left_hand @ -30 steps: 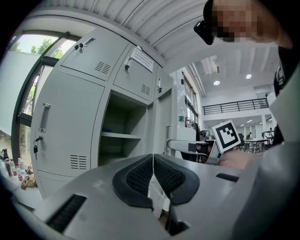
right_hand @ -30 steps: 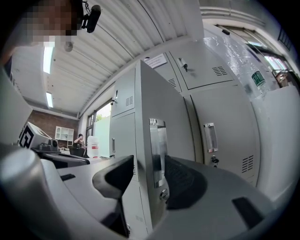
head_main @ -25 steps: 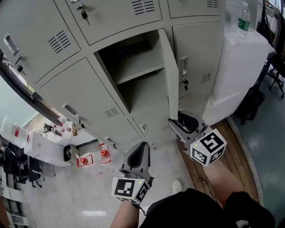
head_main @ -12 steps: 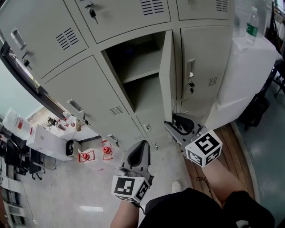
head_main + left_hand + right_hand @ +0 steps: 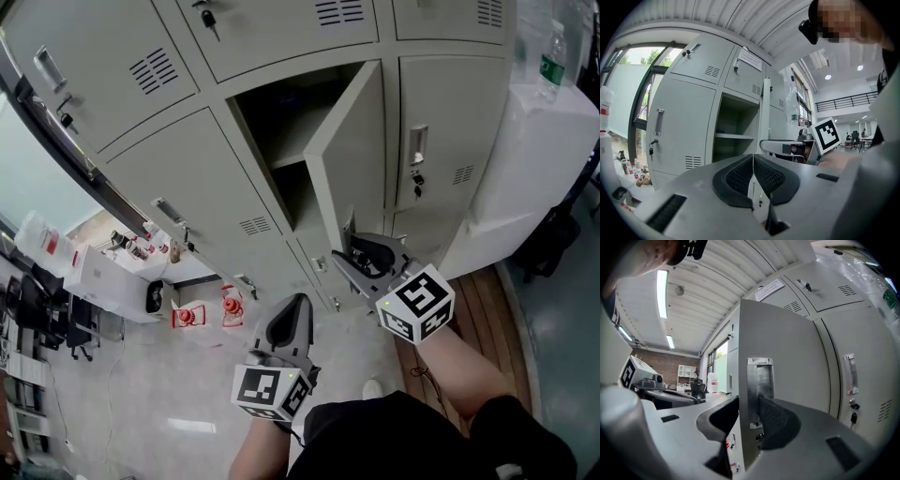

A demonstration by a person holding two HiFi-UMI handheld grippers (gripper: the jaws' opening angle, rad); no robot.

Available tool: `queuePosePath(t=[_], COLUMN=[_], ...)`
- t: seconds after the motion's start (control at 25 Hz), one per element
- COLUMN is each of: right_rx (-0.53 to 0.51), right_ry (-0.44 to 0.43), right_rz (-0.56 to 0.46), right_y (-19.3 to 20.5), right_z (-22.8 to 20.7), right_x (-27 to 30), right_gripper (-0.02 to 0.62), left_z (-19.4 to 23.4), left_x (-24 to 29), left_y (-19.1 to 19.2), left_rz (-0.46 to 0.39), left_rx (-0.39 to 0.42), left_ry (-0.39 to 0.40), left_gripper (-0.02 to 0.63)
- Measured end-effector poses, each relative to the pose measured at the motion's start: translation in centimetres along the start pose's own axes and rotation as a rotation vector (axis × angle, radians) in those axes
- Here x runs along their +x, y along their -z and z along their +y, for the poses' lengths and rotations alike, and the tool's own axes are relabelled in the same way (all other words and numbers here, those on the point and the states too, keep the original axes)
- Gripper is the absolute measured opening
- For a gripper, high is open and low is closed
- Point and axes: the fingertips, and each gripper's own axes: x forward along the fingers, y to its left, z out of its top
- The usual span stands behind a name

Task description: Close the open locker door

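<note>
The grey locker door (image 5: pixel 354 155) stands half open, swung out from the open compartment (image 5: pixel 277 117), which holds one shelf. My right gripper (image 5: pixel 349 248) straddles the door's lower free edge, one jaw on each face. In the right gripper view the door (image 5: pixel 792 357) fills the middle, and my right gripper (image 5: pixel 747 411) has its right pad against the recessed handle (image 5: pixel 759 380) and its left pad behind the door's edge. My left gripper (image 5: pixel 292 309) hangs lower, away from the lockers, shut with nothing in it (image 5: pixel 753 161).
Closed lockers surround the opening; keys hang in some locks (image 5: pixel 208 19). A white cabinet (image 5: pixel 539 159) with a water bottle (image 5: pixel 553 58) stands to the right. Red and white items (image 5: pixel 202 312) lie on the floor by the lockers' base. A shoe (image 5: pixel 373 387) shows below.
The door has swung from edge-on to half shut, leftward toward the opening. My right gripper has moved left with it. The left gripper has stayed put.
</note>
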Motion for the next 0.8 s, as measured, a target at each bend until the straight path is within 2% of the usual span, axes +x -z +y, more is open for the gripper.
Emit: queuePosePath(t=[0.36,0.8], right_rx=[-0.016,-0.031], right_ry=[-0.033,0.032], right_rz=[0.006,-0.003], right_y=[-0.1,-0.1], right_z=[0.5,-0.1], right_x=[3.9,10.0], right_gripper=[0.176,0.173], left_z=[1.5,5.7], left_x=[0.7,2.3], left_y=[0.0,-1.0], left_rz=[0.010,-0.029], left_rx=[0.011,0.012], left_ry=[-0.014,-0.003], left_gripper=[0.020,0.020])
